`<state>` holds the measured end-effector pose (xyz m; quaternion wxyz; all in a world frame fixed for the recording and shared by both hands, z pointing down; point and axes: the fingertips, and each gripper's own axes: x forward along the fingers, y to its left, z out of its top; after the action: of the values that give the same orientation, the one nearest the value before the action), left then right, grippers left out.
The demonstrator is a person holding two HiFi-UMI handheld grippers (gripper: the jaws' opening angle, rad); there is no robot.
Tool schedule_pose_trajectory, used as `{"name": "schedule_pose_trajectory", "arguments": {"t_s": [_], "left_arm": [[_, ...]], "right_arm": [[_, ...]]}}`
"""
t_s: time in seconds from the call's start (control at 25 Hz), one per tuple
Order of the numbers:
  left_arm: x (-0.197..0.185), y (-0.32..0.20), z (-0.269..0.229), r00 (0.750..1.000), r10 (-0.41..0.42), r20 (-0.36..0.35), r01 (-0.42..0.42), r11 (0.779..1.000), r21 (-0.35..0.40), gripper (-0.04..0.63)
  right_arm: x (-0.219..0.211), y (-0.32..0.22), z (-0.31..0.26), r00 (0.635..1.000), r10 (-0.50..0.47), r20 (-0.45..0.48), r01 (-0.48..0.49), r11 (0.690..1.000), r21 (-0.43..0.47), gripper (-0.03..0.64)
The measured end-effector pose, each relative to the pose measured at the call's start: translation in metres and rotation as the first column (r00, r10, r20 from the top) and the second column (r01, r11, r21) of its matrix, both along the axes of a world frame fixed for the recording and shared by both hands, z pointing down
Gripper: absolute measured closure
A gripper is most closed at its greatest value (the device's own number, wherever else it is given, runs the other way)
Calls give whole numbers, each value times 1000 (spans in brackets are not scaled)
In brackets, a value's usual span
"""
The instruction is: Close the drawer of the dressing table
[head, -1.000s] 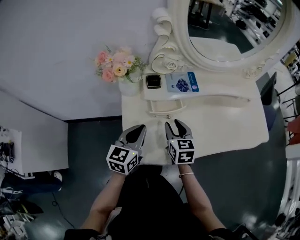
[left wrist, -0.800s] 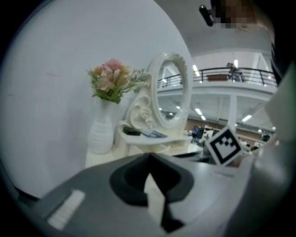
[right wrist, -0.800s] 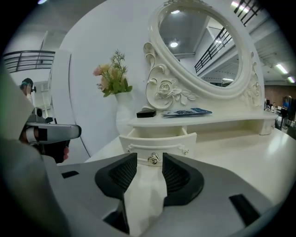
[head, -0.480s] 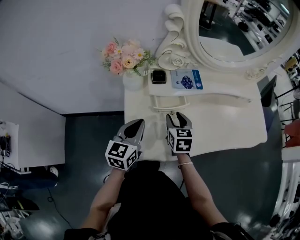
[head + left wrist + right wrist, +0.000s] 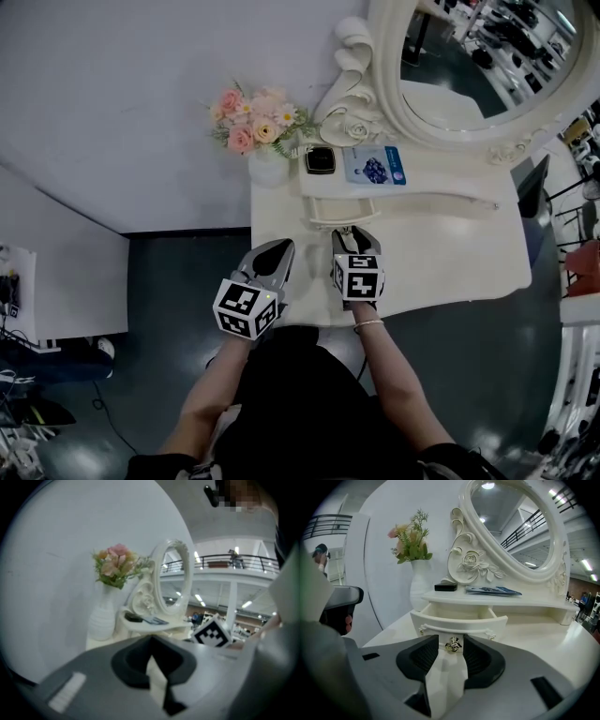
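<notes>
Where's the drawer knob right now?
Right gripper view, centre: the knob sits on the open drawer's front, below the shelf, framed between the right gripper's open jaws.

Mirror (image 5: 469, 66) cut off by top edge; booklet (image 5: 374, 166) print unreadable; right gripper (image 5: 353, 232) hides drawer (image 5: 337, 208) front from the head view.

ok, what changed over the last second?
The right gripper moved closer to the open drawer, and its jaws have just been opening. The drawer's knob now sits between them, not gripped. The left gripper stayed put, shut, and the drawer is still open.
</notes>
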<state>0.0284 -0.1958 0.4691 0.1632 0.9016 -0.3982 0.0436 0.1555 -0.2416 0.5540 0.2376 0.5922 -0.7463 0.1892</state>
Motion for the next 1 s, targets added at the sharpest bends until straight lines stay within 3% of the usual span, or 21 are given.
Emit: {"name": "schedule_pose_trajectory", "arguments": {"t_s": [1.0], "left_arm": [[3,-12,-2,999,-17,-41,17,1000,-11,589]], "right_arm": [[-1,-27,1,999,6,-36,-6,1000,10,483]]}}
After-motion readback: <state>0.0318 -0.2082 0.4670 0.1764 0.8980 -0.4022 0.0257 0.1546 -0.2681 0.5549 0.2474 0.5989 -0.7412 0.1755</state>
